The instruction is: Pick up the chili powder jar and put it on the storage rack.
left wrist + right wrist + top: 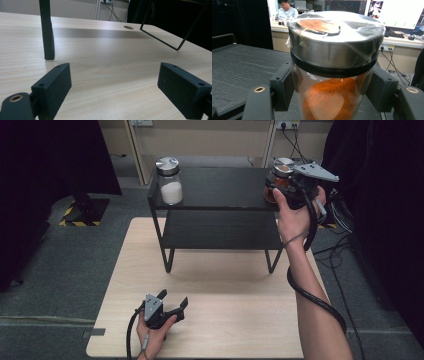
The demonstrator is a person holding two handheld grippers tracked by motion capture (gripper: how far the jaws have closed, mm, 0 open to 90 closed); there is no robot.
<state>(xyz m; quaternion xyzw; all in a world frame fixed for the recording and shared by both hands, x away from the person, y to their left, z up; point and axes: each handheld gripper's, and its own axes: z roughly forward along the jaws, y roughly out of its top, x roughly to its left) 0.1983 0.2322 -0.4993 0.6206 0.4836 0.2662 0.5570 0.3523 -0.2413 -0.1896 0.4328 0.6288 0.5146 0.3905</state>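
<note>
Orange-red powder in a clear glass jar (332, 100) with a shiny silver lid (335, 41) and black sealing ring. White powder in a second jar (170, 187), silver-capped, at ten o'clock. Black shelf (220, 190). Pale wood-grain table (240, 320). Black grippers, grey plates. Yellow-black hazard stripes on grey floor.

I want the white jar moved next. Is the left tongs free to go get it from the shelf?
Probably yes: the left tongs are open and empty on the table, and the white jar stands alone on the shelf.
</note>
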